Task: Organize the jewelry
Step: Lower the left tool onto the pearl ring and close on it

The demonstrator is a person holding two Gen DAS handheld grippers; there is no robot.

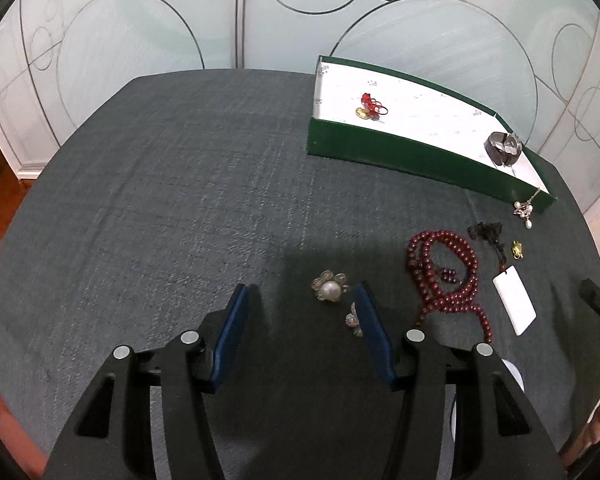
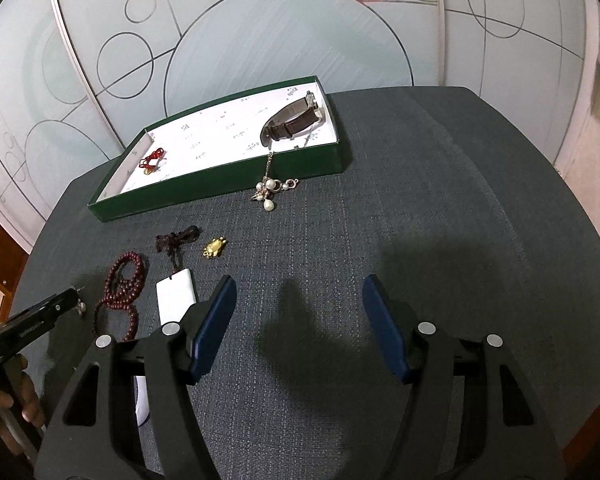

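Both claws apart: left claw [image 1: 300, 300] hovers by pearl brooch [image 1: 329, 287] lower center, likely next pick for green tray [image 1: 420, 160]; right claw [image 2: 298, 292] idle.

We saw a coarse, matt grey woven cloth [image 1: 160, 200] covering the table, glossy dark-red beads [image 1: 444, 276], a lustrous pearl brooch [image 1: 329, 290], a smooth white pendant [image 1: 515, 305], and a matt green cardboard box [image 2: 220, 184] with a paper lining.
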